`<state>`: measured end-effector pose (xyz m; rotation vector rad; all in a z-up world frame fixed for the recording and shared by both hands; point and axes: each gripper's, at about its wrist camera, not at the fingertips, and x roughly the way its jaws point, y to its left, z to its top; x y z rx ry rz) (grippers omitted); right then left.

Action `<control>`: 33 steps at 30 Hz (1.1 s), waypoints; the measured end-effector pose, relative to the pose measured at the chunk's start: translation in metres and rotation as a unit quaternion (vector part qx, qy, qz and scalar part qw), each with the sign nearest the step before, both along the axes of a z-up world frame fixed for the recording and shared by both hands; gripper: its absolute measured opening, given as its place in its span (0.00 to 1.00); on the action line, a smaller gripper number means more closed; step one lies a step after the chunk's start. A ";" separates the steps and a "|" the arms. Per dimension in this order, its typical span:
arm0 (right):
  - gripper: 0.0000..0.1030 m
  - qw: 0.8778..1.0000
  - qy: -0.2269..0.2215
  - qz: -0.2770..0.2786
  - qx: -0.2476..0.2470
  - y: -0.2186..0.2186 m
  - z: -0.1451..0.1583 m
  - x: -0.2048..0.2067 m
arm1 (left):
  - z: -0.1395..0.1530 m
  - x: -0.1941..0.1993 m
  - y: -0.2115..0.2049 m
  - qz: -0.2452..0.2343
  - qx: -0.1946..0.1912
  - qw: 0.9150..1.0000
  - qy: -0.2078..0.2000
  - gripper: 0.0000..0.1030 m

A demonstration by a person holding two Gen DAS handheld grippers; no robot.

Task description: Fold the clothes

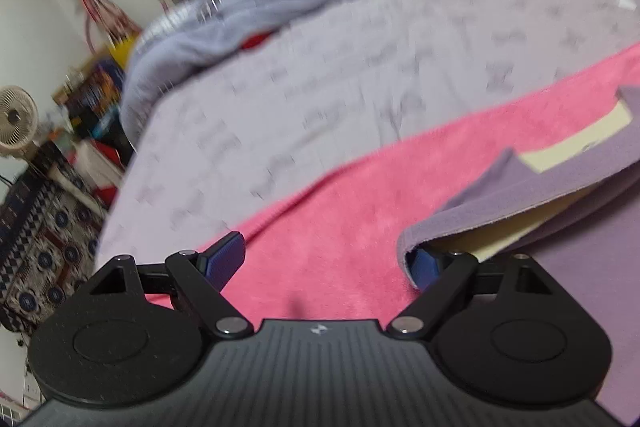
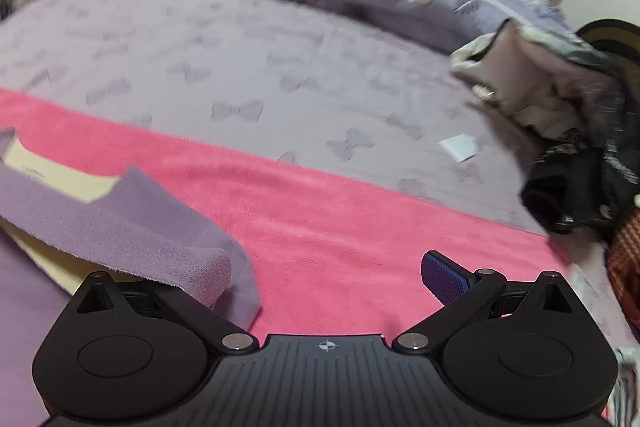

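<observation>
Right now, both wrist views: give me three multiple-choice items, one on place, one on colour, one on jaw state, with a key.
1. What does the purple garment lie on?
A. a pink blanket
B. a bare floor
C. a wooden chair

2. What colour is the lining showing at the garment's neck opening?
A. green
B. cream
C. black

3. How do the left gripper's jaws stand?
A. shut tight together
B. out of view
C. spread wide apart

Key: 1 A, the pink blanket spreads under the garment in both views. 2 B, a pale cream lining shows inside the neck opening. 3 C, the two blue pads sit far apart, the right-hand one tucked under the garment's edge; the right gripper is spread too.
</observation>
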<state>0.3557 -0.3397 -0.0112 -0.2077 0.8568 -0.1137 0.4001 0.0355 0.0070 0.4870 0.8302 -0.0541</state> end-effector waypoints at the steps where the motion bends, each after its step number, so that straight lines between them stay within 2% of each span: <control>1: 1.00 1.000 0.007 0.003 0.004 -0.001 -0.004 0.005 | -0.006 0.007 -0.001 0.004 0.001 1.000 0.015 0.86; 4: 1.00 0.999 0.026 0.013 0.018 -0.004 -0.015 0.019 | -0.019 0.022 -0.001 0.022 0.004 0.999 0.040 0.97; 5: 1.00 0.999 0.033 0.017 0.022 -0.004 -0.019 0.024 | -0.018 0.024 0.003 0.033 -0.006 0.998 0.044 0.98; 7: 1.00 0.998 0.041 0.025 0.040 -0.010 -0.021 0.030 | -0.013 0.030 0.012 0.050 -0.043 0.996 0.062 0.98; 10: 1.00 0.993 0.045 0.037 0.102 -0.031 -0.007 0.026 | -0.003 0.036 0.031 0.077 -0.104 0.988 0.087 0.98; 12: 1.00 0.983 0.062 0.025 0.168 -0.049 -0.002 0.026 | 0.001 0.042 0.046 0.113 -0.166 0.973 0.115 0.98; 15: 1.00 0.967 0.077 -0.002 0.241 -0.066 0.001 0.023 | -0.004 0.051 0.065 0.187 -0.252 0.937 0.154 0.98; 16: 1.00 0.964 0.082 -0.012 0.252 -0.067 -0.001 0.023 | -0.007 0.052 0.067 0.202 -0.262 0.931 0.158 0.98; 17: 1.00 0.961 0.087 -0.022 0.263 -0.069 -0.002 0.023 | -0.010 0.053 0.066 0.213 -0.262 0.928 0.160 0.98; 18: 1.00 0.960 0.103 -0.037 0.258 -0.067 -0.006 0.027 | -0.011 0.054 0.063 0.217 -0.254 0.929 0.158 0.98; 20: 1.00 0.971 0.151 -0.063 0.177 -0.048 -0.020 0.041 | -0.012 0.053 0.051 0.213 -0.227 0.938 0.153 0.98; 21: 1.00 0.973 0.159 -0.069 0.151 -0.038 -0.023 0.046 | -0.012 0.053 0.046 0.212 -0.217 0.940 0.154 0.98; 24: 1.00 0.973 0.164 -0.093 0.131 -0.021 -0.026 0.060 | -0.014 0.058 0.039 0.216 -0.200 0.942 0.164 0.99; 25: 1.00 0.968 0.174 -0.105 0.150 -0.022 -0.026 0.064 | -0.014 0.060 0.039 0.217 -0.200 0.941 0.167 0.99; 27: 1.00 0.954 0.179 -0.125 0.206 -0.034 -0.025 0.069 | -0.011 0.063 0.044 0.225 -0.223 0.932 0.176 0.99; 30: 1.00 0.921 0.162 -0.170 0.312 -0.063 -0.023 0.067 | -0.010 0.068 0.057 0.253 -0.272 0.910 0.187 0.99; 32: 1.00 0.907 0.160 -0.186 0.341 -0.074 -0.024 0.066 | -0.010 0.068 0.062 0.264 -0.286 0.901 0.192 0.99; 33: 1.00 0.907 0.161 -0.181 0.344 -0.075 -0.023 0.065 | -0.011 0.068 0.064 0.267 -0.291 0.898 0.193 0.99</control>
